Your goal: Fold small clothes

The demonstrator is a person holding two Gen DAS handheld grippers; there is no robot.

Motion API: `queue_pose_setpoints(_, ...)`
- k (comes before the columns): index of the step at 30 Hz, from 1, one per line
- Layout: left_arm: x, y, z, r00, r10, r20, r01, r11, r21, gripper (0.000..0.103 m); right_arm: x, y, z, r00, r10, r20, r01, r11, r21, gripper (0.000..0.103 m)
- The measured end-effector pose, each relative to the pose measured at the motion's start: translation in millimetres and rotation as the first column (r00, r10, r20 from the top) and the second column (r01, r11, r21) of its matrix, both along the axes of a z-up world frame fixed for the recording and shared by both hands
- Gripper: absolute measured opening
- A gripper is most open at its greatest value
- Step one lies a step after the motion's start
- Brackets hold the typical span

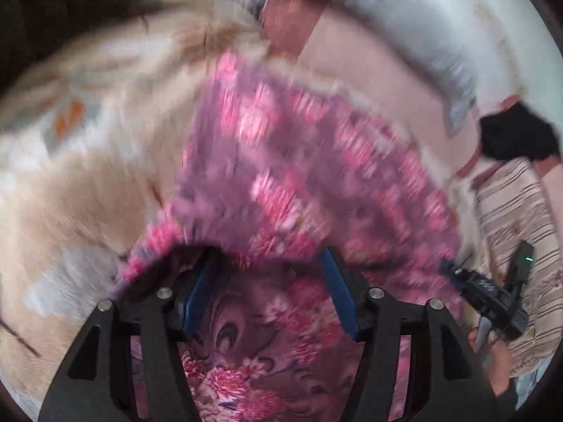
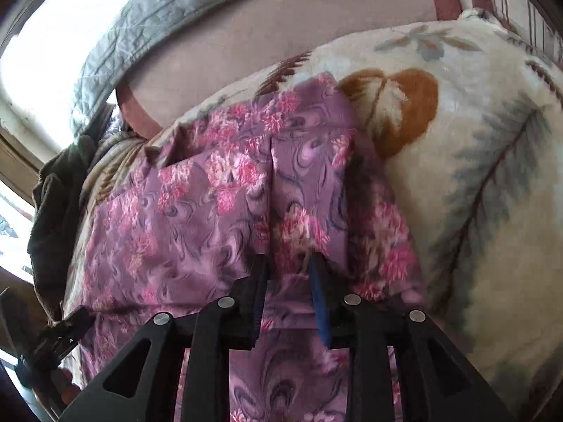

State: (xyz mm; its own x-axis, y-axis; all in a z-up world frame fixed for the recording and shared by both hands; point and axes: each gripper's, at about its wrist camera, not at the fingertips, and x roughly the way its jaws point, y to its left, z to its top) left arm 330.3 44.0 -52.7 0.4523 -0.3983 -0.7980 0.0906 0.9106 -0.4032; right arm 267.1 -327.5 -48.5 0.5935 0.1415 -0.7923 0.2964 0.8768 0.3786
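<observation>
The left hand-held gripper (image 1: 269, 292) stands with its blue pads well apart over the purple floral garment (image 1: 299, 161); cloth lies between and beneath the pads, but neither visibly presses on it, so I read it as open. The right hand-held gripper (image 2: 286, 299) has its jaws narrowly parted, a strip of the same garment (image 2: 211, 190) running up between them without a clear pinch, so open too. The garment lies spread ahead of both grippers on a cream leaf-print blanket (image 2: 475, 147), with a grey quilt (image 2: 169, 10) farther beyond.

The risk, as I judge it: with neither gripper clamped, any lift would let the thin, slippery-looking fabric slide out and the fold collapse. The left wrist view is badly blurred, so a hurried closing there could catch the plush blanket along with the cloth, or miss the edge altogether.
</observation>
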Motion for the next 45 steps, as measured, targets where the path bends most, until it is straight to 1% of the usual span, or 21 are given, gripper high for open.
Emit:
queue_pose_setpoints(1, -2, -4, 4, 1.000, -0.012, 0.028, 0.012, 1.000, 0.027, 0.060, -5, 1, 1, 1.000, -0.009, 0.009, 0.009, 1.000, 0.006, 0.026)
queue_pose_setpoints(3, -4, -12, 5, 0.998, -0.049, 0.025, 0.046, 0.996, 0.082, 0.064, -11, 2, -2, 1.000, -0.012, -0.028, 0.013, 0.999, 0.036, 0.027)
queue_pose_setpoints(6, -16, -23, 4, 0.996, -0.079, 0.031, 0.073, 0.981, 0.180, 0.065, -25, 8, 4, 0.998, 0.018, -0.064, -0.017, 1.000, 0.013, 0.026)
queue_pose_setpoints(8, -26, -27, 6, 0.996, -0.090, 0.001, 0.088, 0.977, 0.192, 0.071, -35, 12, 5, 0.992, 0.039, -0.124, -0.039, 0.999, 0.007, 0.029)
queue_pose_setpoints(9, -33, -28, 5, 0.994, -0.100, -0.038, 0.105, 0.978, 0.181, 0.072, -43, 13, 7, 0.991, 0.040, -0.127, -0.039, 0.999, 0.007, 0.029)
queue_pose_setpoints(11, -49, -24, 5, 0.990, -0.111, -0.087, 0.123, 0.980, 0.153, 0.071, -62, 13, 11, 0.990, 0.035, -0.139, -0.033, 0.999, 0.019, 0.037)
queue_pose_setpoints(14, -79, -10, 8, 0.983, -0.116, -0.142, 0.132, 0.985, 0.109, 0.071, -92, 13, 10, 0.982, 0.063, -0.177, -0.056, 0.998, 0.041, 0.038)
queue_pose_setpoints(18, -119, 15, 14, 0.970, -0.128, -0.205, 0.141, 0.989, 0.053, 0.071, -130, 31, 16, 0.963, 0.150, -0.224, -0.164, 0.985, -0.045, 0.040)
queue_pose_setpoints(21, -147, 40, 19, 0.957, -0.124, -0.261, 0.134, 0.991, 0.020, 0.072, -154, 43, 24, 0.943, 0.206, -0.263, -0.231, 0.971, -0.068, 0.044)
queue_pose_setpoints(24, -169, 65, 29, 0.953, -0.115, -0.282, 0.117, 0.993, -0.012, 0.072, -177, 38, 33, 0.930, 0.227, -0.288, -0.261, 0.962, -0.084, 0.047)
queue_pose_setpoints(25, -177, 73, 33, 0.956, -0.107, -0.274, 0.110, 0.994, -0.004, 0.072, -186, 31, 35, 0.927, 0.216, -0.308, -0.247, 0.967, -0.066, 0.051)
queue_pose_setpoints(26, -186, 82, 38, 0.960, -0.093, -0.264, 0.103, 0.994, 0.023, 0.072, -196, 21, 36, 0.930, 0.197, -0.311, -0.226, 0.972, -0.058, 0.051)
queue_pose_setpoints(28, -199, 91, 41, 0.964, -0.077, -0.256, 0.097, 0.993, 0.066, 0.072, -216, -3, 41, 0.947, 0.140, -0.289, -0.158, 0.986, -0.043, 0.051)
queue_pose_setpoints(30, -208, 98, 38, 0.957, -0.077, -0.278, 0.104, 0.991, 0.086, 0.072, -234, -29, 45, 0.962, 0.079, -0.263, -0.088, 0.996, -0.024, 0.054)
queue_pose_setpoints(32, -218, 101, 32, 0.948, -0.095, -0.304, 0.122, 0.990, 0.069, 0.072, -251, -51, 42, 0.964, 0.015, -0.265, -0.013, 1.000, 0.006, 0.062)
queue_pose_setpoints(34, -230, 98, 23, 0.933, -0.126, -0.337, 0.150, 0.988, 0.045, 0.072, -267, -68, 33, 0.962, -0.008, -0.271, 0.028, 0.997, 0.070, 0.062)
queue_pose_setpoints(39, -246, 88, 0, 0.897, -0.154, -0.415, 0.163, 0.986, -0.013, 0.072, -294, -74, 10, 0.964, 0.058, -0.259, 0.020, 0.956, 0.292, 0.061)
queue_pose_setpoints(40, -248, 87, -2, 0.894, -0.152, -0.422, 0.157, 0.987, -0.024, 0.072, -297, -76, 10, 0.967, 0.066, -0.247, 0.016, 0.948, 0.318, 0.061)
queue_pose_setpoints(41, -249, 85, 0, 0.901, -0.150, -0.408, 0.159, 0.987, -0.012, 0.072, -298, -74, 9, 0.970, 0.083, -0.227, 0.003, 0.934, 0.356, 0.061)
queue_pose_setpoints(43, -254, 86, 4, 0.901, -0.160, -0.404, 0.157, 0.987, -0.041, 0.071, -298, -67, 11, 0.974, 0.119, -0.193, -0.034, 0.918, 0.394, 0.061)
queue_pose_setpoints(45, -255, 86, 3, 0.893, -0.171, -0.415, 0.148, 0.985, -0.086, 0.068, -297, -57, 19, 0.969, 0.171, -0.177, -0.099, 0.930, 0.355, 0.060)
